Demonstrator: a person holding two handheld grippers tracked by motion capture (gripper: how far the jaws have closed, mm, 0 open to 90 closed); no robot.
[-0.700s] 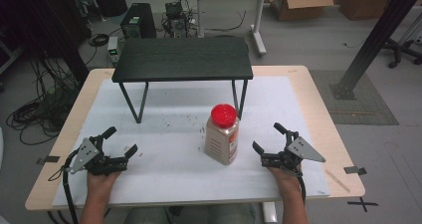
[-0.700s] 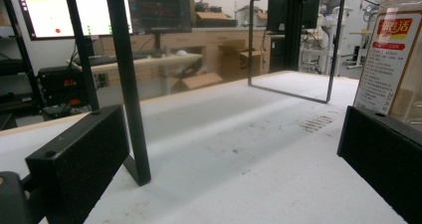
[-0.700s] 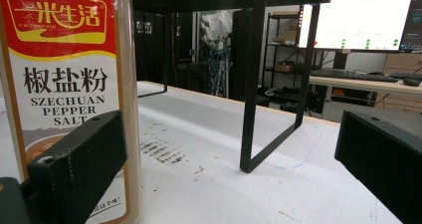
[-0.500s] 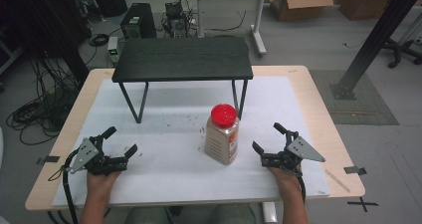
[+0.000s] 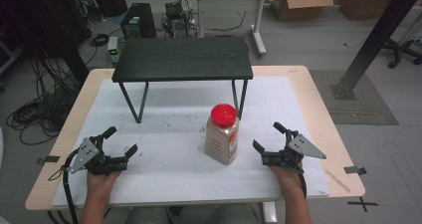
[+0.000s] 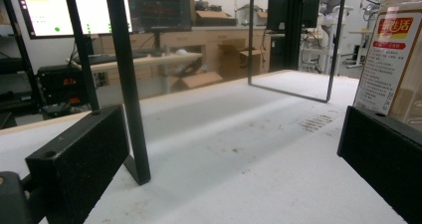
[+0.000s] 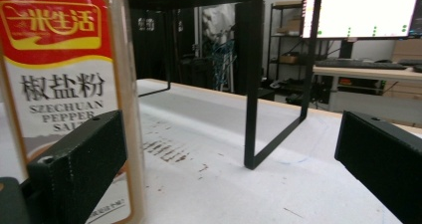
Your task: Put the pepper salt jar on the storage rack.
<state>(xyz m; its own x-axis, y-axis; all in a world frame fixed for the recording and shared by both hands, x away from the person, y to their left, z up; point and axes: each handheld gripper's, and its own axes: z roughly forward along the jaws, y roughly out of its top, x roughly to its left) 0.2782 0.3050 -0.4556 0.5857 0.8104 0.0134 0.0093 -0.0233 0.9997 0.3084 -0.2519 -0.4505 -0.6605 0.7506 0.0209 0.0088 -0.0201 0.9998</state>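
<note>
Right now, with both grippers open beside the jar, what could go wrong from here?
1. The tall, red-lidded Szechuan pepper salt jar stands free and looks top-heavy; a sideways nudge from the right gripper might tip it.
2. The low black metal shelf stands just behind the jar; lifting straight up could knock its edge or thin leg.

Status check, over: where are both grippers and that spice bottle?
Left gripper open, empty. Right gripper open, empty. Red-capped clear plastic pepper-salt bottle upright between them, untouched. Black metal-legged stand behind; nothing blocking.

High view looked down over the table (image 5: 298,84). Both gripper views sat low near its surface, facing forward, sharing the black stand (image 5: 181,59) and spice jar (image 5: 223,134).
</note>
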